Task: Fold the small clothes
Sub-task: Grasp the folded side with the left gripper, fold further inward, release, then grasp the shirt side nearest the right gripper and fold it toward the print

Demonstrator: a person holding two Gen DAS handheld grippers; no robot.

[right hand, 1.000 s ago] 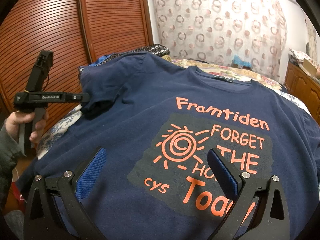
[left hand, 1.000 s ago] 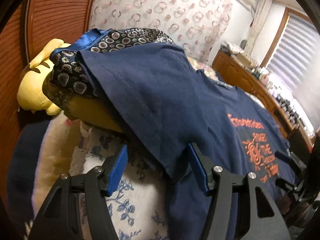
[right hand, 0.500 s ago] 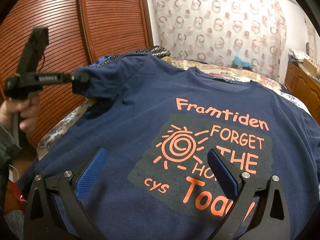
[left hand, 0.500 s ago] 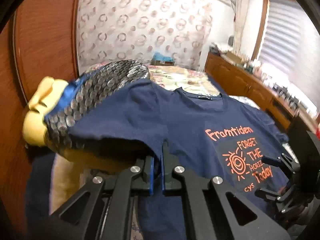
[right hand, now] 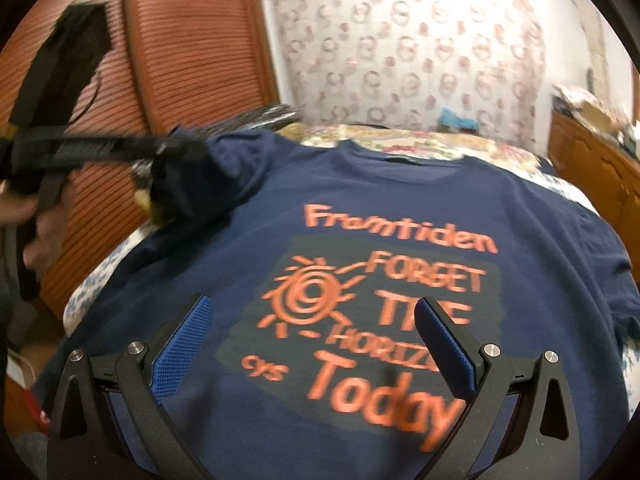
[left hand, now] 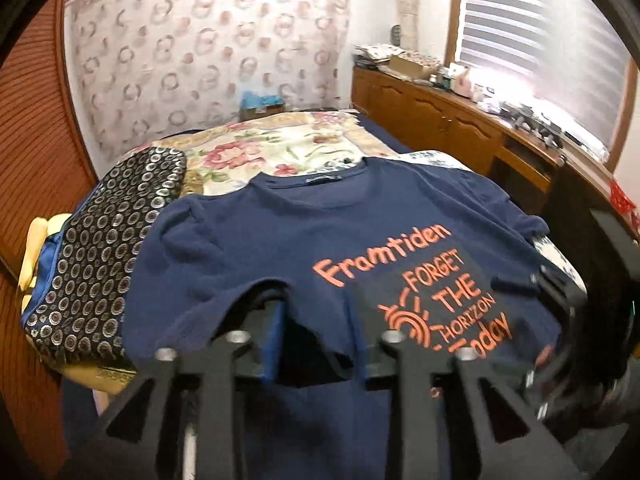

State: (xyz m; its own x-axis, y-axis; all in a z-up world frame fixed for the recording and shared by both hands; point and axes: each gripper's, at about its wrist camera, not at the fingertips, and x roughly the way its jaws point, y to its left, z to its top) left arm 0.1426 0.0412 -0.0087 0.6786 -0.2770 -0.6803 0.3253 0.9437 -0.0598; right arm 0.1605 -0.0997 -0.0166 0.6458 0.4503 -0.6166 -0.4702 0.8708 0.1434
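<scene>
A navy T-shirt (left hand: 304, 236) with orange print lies face up on the bed; it also shows in the right wrist view (right hand: 400, 208). My left gripper (left hand: 316, 340) has the shirt's left sleeve (left hand: 264, 292) draped between its part-open jaws, lifted over the shirt body. In the right wrist view the left gripper (right hand: 176, 152) is at the upper left with the sleeve (right hand: 208, 184) hanging from it. My right gripper (right hand: 316, 332) is open and empty, hovering over the shirt's lower print.
A dark circle-patterned pillow (left hand: 104, 248) and a yellow cushion (left hand: 36, 248) lie left of the shirt. A floral bedspread (left hand: 288, 148) lies beyond the collar. Slatted wooden doors (right hand: 192, 48) stand left, a wooden cabinet (left hand: 448, 120) right.
My left gripper closed on the left sleeve, lifted it and carried it right over the shirt body; its jaws now stand apart again. The right gripper stayed open, shifting slightly.
</scene>
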